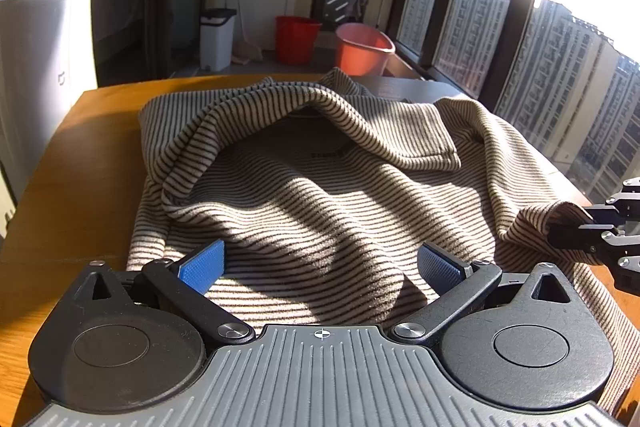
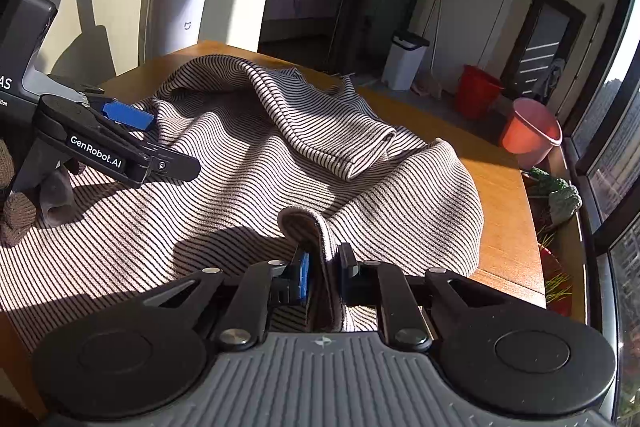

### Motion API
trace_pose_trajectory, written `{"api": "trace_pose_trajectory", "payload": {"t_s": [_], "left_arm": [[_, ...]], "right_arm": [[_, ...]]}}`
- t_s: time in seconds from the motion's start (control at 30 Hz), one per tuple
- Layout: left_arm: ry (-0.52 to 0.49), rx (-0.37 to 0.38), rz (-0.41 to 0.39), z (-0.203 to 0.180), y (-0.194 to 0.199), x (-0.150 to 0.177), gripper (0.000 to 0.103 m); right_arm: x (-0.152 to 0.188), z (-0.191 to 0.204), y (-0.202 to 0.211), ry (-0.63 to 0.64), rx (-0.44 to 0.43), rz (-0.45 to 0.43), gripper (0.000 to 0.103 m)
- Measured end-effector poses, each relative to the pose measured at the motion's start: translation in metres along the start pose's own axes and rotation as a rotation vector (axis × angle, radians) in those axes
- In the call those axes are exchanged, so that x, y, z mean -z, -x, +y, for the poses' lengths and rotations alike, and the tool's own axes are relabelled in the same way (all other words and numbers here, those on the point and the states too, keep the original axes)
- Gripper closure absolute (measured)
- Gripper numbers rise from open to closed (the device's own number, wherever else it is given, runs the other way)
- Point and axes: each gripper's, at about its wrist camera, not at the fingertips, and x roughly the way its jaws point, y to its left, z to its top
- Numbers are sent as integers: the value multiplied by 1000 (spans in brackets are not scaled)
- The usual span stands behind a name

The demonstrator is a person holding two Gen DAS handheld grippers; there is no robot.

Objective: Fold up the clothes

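A beige sweater with thin dark stripes (image 1: 320, 187) lies spread and rumpled on a wooden table (image 1: 80, 155). One sleeve is folded across its upper part (image 1: 400, 131). My left gripper (image 1: 320, 259) is open, hovering over the sweater's near hem, nothing between its blue pads. My right gripper (image 2: 322, 267) is shut on a bunched fold of the sweater's edge (image 2: 308, 227). In the left wrist view the right gripper (image 1: 580, 227) holds that edge at the far right. In the right wrist view the left gripper (image 2: 160, 143) is at the left over the cloth (image 2: 248, 155).
A red bucket (image 1: 296, 39) and a pink basin (image 1: 364, 49) stand on the floor beyond the table, with a white bin (image 1: 216, 39). Large windows (image 1: 520, 47) run along the right. A white appliance (image 2: 180, 11) stands past the table's far corner. Plants (image 2: 556, 191) sit by the window.
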Motion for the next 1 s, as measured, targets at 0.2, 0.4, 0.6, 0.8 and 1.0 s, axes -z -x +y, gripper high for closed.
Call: {"api": "trace_pose_trajectory", "payload": {"t_s": [0.2,0.4,0.6,0.8,1.0], "left_arm": [[54,103,-69,22,27,-9,0],[-171,-169,-188,34,33,-31,0],[-326,-201,-125,27,-11,-38,3],[-320,-369,-114,45,-28,-46,19],[-198,-370,-115,78,-3,-45,10]], "right_arm": [[-27,-30,10,-185,-83,-94,73],[-48,-63,-42,-403,-63,-95,64],[-57,-58,-117,-519,-98,35,60],[-95,-42,-93,-293,-69,-148,97],[-97,-66,-121,-313,-7,-59,99]]}}
